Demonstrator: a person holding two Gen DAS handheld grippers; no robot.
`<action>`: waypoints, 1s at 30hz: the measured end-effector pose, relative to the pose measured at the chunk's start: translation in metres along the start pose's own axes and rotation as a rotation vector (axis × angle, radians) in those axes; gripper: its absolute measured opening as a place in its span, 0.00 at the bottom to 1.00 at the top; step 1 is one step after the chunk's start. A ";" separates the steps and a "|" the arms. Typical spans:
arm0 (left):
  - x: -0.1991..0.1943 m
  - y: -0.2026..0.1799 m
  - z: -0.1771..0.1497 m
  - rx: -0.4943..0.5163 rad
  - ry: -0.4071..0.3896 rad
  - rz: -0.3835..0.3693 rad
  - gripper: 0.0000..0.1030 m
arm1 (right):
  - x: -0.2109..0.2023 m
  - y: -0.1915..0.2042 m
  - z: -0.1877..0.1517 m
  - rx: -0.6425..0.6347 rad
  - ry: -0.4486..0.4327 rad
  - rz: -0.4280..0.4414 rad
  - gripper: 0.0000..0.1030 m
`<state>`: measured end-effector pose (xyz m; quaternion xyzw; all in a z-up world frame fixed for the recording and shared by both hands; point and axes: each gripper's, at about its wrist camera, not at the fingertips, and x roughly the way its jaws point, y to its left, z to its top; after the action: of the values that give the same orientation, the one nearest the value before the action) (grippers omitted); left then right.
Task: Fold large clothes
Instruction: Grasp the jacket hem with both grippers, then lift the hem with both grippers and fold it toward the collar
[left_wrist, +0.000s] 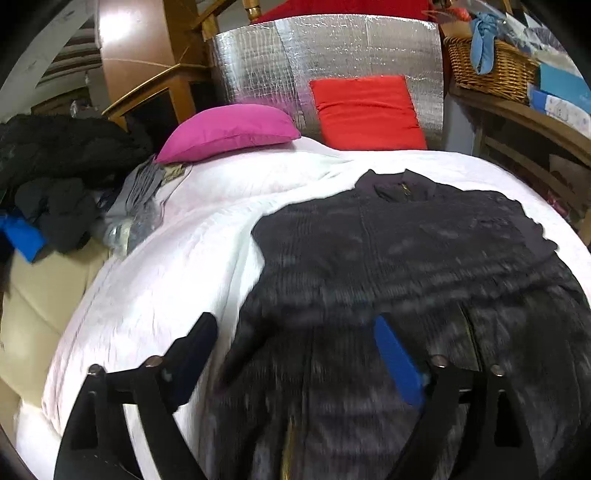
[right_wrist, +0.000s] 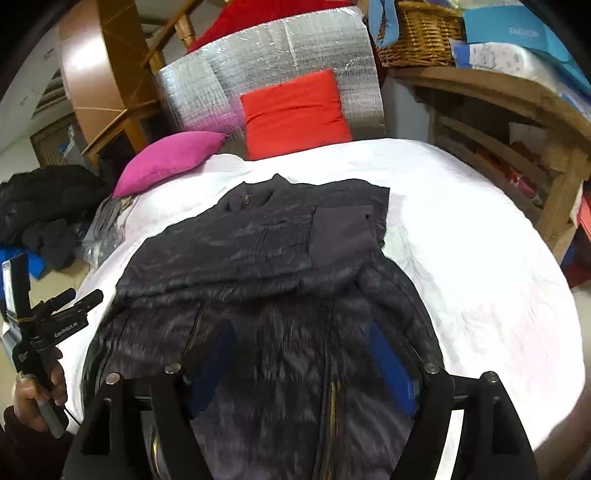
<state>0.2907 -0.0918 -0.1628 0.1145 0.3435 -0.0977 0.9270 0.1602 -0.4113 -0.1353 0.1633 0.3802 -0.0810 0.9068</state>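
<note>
Blue-padded fingers of the left gripper (left_wrist: 299, 354) and the right gripper (right_wrist: 299, 365) are spread wide, each low over the near hem of a dark jacket (right_wrist: 266, 251). It lies flat on the white bedcover (right_wrist: 480, 240) ahead, collar farthest, below a red cushion (right_wrist: 295, 110).

Dark quilted jacket (left_wrist: 406, 258) flat on white bedding, collar toward pillows, sleeves folded across chest, gold zipper closed.
</note>
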 end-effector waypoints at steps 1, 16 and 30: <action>-0.007 0.003 -0.012 -0.011 0.004 -0.011 0.89 | -0.004 0.000 -0.007 -0.017 0.011 -0.004 0.76; -0.058 0.078 -0.173 -0.287 0.285 -0.145 0.89 | -0.029 -0.048 -0.124 0.137 0.379 0.013 0.76; -0.011 0.081 -0.212 -0.446 0.528 -0.279 0.89 | 0.024 -0.032 -0.175 0.108 0.525 -0.032 0.76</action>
<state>0.1730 0.0456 -0.3007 -0.1172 0.5957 -0.1129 0.7865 0.0526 -0.3788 -0.2753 0.2209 0.6000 -0.0702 0.7657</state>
